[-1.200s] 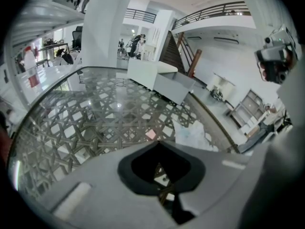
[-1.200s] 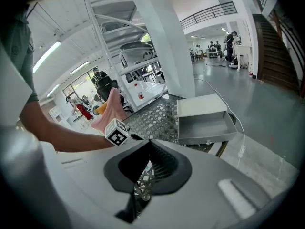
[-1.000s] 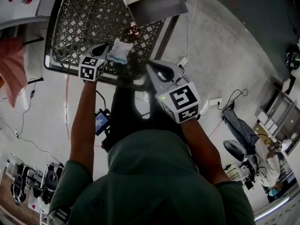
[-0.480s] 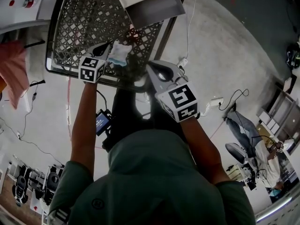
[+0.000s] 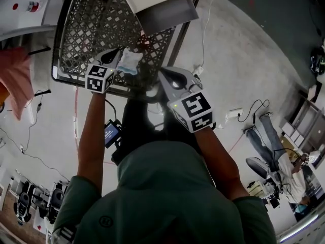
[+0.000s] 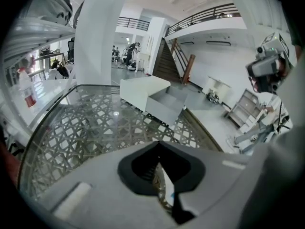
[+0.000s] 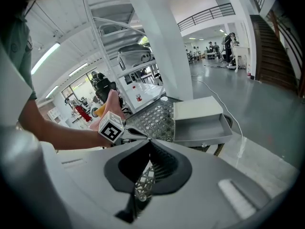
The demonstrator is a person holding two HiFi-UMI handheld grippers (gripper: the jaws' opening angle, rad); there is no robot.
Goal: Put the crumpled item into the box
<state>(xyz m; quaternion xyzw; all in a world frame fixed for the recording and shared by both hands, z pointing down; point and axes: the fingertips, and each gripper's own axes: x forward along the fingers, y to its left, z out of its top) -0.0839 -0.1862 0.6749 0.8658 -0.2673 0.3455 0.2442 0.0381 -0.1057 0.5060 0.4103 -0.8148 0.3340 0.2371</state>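
Observation:
The crumpled item [image 5: 130, 60], a white wad, hangs over the near edge of the lattice-topped glass table [image 5: 86, 29], with my left gripper [image 5: 118, 53] shut on it. In the left gripper view only a white sliver of the crumpled item [image 6: 165, 182] shows between the shut jaws of the left gripper [image 6: 158, 143]. The box [image 5: 157, 4] lies open at the table's far right edge, white lid up and grey inside; it also shows as box [image 6: 152, 97] and box [image 7: 200, 123]. My right gripper [image 5: 163, 73] hovers off the table's near right corner, shut and holding nothing; right gripper [image 7: 149, 140].
A red cloth [image 5: 12, 75] hangs at the left. A white shelf unit [image 5: 25, 4] stands beyond the table's left side. Cables and a power strip [image 5: 233, 111] lie on the floor to the right, where a person [image 5: 282, 161] sits.
My left gripper has lifted a little with the crumpled item in it. The right gripper has stayed where it was.

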